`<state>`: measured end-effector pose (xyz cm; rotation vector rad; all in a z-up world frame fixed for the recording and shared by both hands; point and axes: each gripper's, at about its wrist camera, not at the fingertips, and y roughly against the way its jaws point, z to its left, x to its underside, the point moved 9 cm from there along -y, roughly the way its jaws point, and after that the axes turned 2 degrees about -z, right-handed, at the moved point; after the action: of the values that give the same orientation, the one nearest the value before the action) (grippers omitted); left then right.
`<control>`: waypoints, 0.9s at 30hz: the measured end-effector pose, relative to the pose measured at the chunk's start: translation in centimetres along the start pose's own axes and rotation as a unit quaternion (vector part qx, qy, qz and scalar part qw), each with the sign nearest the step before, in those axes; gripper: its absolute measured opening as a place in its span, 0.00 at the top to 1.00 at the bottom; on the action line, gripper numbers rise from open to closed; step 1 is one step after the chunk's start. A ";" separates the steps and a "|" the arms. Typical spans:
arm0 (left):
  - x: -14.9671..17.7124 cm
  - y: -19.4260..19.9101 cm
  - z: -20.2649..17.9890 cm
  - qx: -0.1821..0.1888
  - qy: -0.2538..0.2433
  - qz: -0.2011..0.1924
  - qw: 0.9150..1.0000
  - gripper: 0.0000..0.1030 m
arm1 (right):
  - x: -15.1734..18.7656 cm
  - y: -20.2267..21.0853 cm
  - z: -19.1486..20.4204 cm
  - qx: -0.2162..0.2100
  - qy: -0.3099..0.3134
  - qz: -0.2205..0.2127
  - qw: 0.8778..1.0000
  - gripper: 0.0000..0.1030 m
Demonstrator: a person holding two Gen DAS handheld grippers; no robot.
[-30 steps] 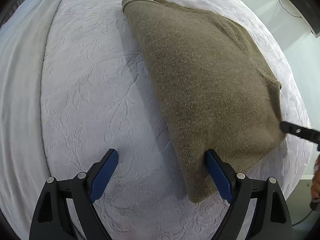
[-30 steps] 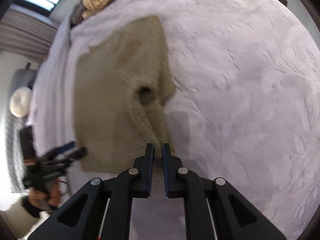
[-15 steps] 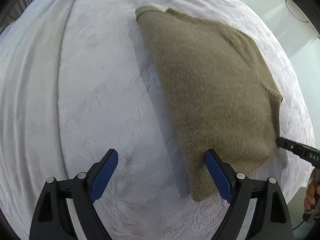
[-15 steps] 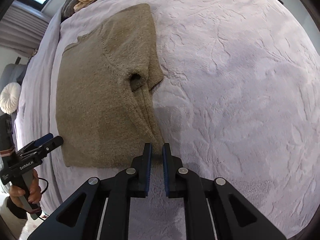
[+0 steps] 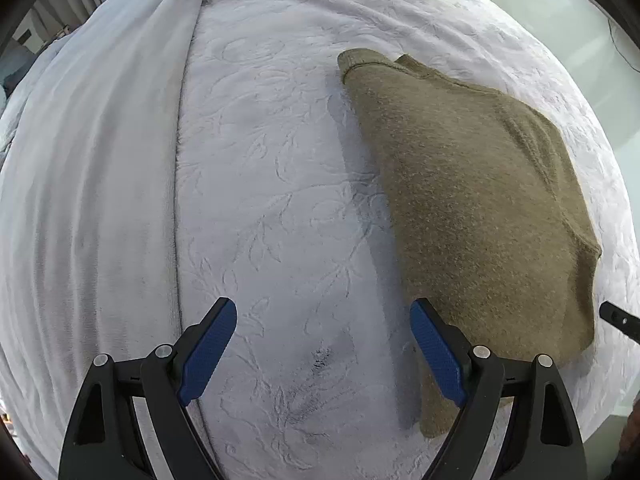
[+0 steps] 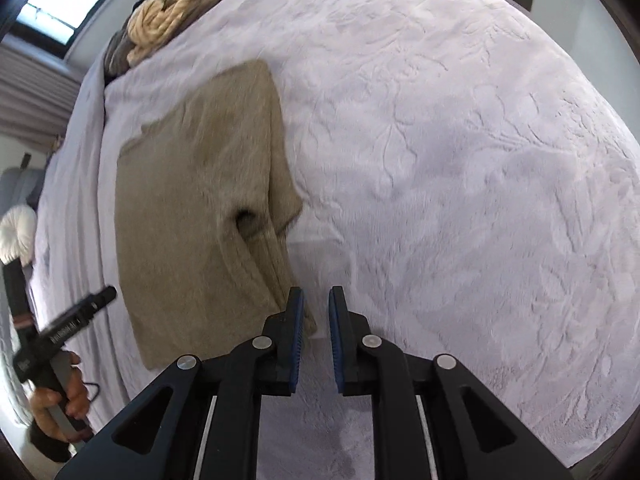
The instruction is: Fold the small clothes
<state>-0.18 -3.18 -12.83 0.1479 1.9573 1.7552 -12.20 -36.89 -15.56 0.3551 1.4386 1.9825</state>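
Lying flat on the pale lilac embossed plush bedspread (image 5: 280, 200), the olive-brown fuzzy knit sweater (image 5: 472, 208) fills the right half of the left wrist view and the centre left of the right wrist view, already folded into a rough rectangle with a sleeve tucked across its top. Judging by that shape, at least 1 fold is done; 1 or 2 more may be left to make a compact packet, and then the pile of cream and brown clothes (image 6: 168, 20) at the upper left of the right wrist view probably waits its turn.

At the bottom of its own view, the left gripper (image 5: 324, 344) hangs wide apart over bare bedspread, gripping nothing, its right blue pad just beside the sweater's edge. Bottom centre in its view, the right gripper (image 6: 316, 336) has its jaws opening, a narrow gap with nothing between them, the sweater's near corner just left of it.
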 end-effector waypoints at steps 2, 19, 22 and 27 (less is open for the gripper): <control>-0.1 -0.2 -0.6 -0.006 -0.005 -0.002 1.000 0.13 | -0.3 -0.2 0.2 -0.001 -0.001 0.001 1.000 0.86; -1.2 -1.2 -1.8 -0.011 -0.008 0.008 1.000 0.00 | -2.3 -1.1 1.4 -0.009 0.013 0.000 1.000 0.39; -1.3 -1.1 -2.0 -0.013 -0.003 0.011 1.000 0.00 | -3.0 -1.4 1.6 -0.014 0.015 0.002 1.000 0.36; -2.4 -1.4 -1.7 -0.035 -0.006 0.010 0.999 0.00 | -4.1 -1.8 2.2 -0.018 0.028 0.003 0.999 0.36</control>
<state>1.52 -5.95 -13.37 0.1545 1.8895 1.8277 -7.27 -37.54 -15.81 0.2915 1.4362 2.0339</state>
